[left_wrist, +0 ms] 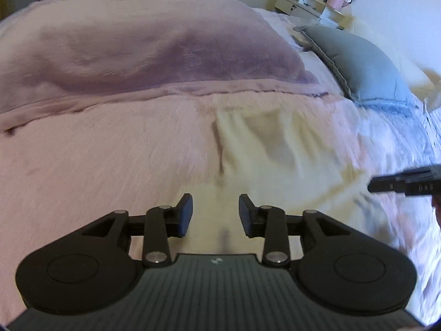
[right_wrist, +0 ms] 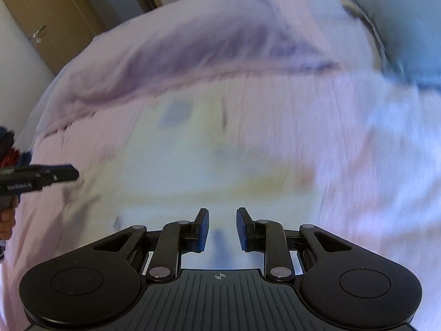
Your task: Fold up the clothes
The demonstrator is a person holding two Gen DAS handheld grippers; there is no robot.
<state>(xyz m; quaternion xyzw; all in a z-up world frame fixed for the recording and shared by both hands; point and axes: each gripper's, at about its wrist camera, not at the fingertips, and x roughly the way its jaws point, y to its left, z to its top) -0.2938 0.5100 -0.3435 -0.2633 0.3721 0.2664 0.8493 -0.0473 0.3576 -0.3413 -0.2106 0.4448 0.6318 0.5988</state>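
Nearest in each wrist view are the tools themselves: the left gripper (left_wrist: 215,211) has its jaws spread with nothing between them, and the right gripper (right_wrist: 222,227) is likewise parted and empty, both poised over the near part of a pale cream garment (left_wrist: 275,149) that lies flat on the pink fleece blanket (left_wrist: 96,165). Judging by this, the fold has not been taken up yet; the step in hand looks like the approach to the garment's near edge, and the next move would call for each gripper to come down onto that hem and close on the fabric before lifting it toward the far side. The left view is sharp enough to show a crease along the garment's left border, and the right gripper's black body at the right edge; the right view is smeared by motion, yet it alone shows a bluish patch (right_wrist: 176,115) on the garment and, far left, a wooden door (right_wrist: 41,22). Beyond the garment a mauve folded-back cover (left_wrist: 165,47) rises, with a grey pillow (left_wrist: 363,63) further right and a dresser (left_wrist: 303,2) at the back.
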